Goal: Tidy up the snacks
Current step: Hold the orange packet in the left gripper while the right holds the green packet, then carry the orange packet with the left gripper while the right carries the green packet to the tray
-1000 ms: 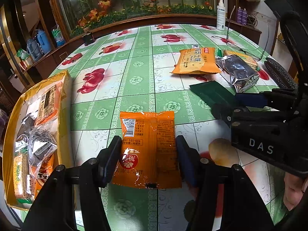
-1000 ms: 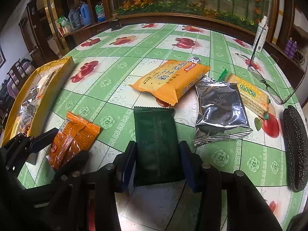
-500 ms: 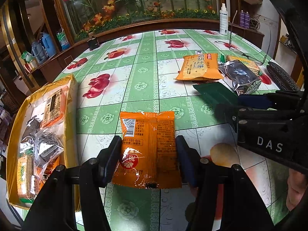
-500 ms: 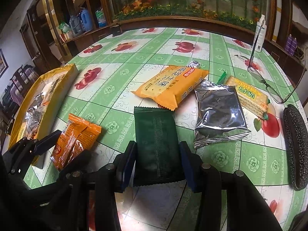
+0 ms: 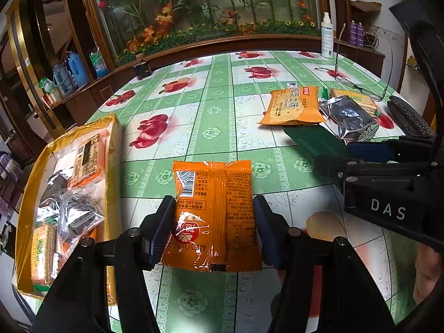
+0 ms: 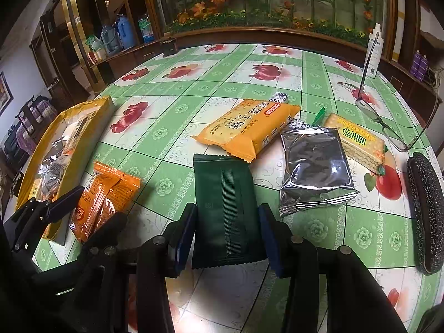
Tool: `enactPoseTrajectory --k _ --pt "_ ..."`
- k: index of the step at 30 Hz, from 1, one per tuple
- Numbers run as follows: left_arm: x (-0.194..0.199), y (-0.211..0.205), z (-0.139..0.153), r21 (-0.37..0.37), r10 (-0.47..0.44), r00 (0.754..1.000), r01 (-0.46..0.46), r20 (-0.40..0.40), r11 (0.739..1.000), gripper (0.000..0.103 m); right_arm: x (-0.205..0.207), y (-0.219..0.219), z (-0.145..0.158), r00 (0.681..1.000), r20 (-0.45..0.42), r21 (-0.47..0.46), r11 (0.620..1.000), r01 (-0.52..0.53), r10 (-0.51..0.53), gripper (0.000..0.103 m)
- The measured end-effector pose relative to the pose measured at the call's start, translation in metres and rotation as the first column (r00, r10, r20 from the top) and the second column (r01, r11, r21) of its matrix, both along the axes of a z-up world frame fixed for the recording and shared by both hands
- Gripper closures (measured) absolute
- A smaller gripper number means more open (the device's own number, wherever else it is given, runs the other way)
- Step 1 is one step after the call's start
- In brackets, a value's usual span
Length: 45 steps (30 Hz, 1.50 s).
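Your left gripper (image 5: 212,231) is clamped on the orange snack packet (image 5: 212,216), beside the yellow bag (image 5: 30,183) of snacks. Your right gripper (image 6: 226,236) clamps the dark green packet (image 6: 224,211); the yellow biscuit pack (image 6: 249,129) touches its far edge, the silver packet (image 6: 315,166) lies just beside.

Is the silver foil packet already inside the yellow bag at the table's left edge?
No. The silver foil packet lies on the tablecloth beside the cracker pack, far from the yellow bag.
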<state>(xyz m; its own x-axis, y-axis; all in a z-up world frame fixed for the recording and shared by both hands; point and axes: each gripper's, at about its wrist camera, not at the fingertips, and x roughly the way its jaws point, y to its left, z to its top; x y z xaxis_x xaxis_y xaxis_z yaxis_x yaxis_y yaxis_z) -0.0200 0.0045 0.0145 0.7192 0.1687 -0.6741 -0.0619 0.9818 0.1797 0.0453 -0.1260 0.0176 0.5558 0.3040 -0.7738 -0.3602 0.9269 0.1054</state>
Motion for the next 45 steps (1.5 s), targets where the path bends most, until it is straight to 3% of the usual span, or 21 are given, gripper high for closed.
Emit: enactPoseTrajectory --k 29,37,45 --pt "-0.023 0.006 0.023 0.0 0.025 0.994 -0.025 0.102 1.0 0.047 -0.014 0.004 0.023 0.996 0.085 0.041 0.999 0.013 -0.017 0.057" --pt "-0.036 0.06 0.05 -0.078 0.144 0.975 -0.133 0.17 0.988 0.047 -0.027 0.022 0.041 0.991 0.134 0.087 0.996 -0.015 0.003 0.057" --pt "-0.059 0.14 0.05 -0.203 0.275 0.945 -0.239 0.178 0.95 0.047 -0.06 0.08 0.049 0.972 0.168 0.102 0.978 -0.184 0.165 0.057"
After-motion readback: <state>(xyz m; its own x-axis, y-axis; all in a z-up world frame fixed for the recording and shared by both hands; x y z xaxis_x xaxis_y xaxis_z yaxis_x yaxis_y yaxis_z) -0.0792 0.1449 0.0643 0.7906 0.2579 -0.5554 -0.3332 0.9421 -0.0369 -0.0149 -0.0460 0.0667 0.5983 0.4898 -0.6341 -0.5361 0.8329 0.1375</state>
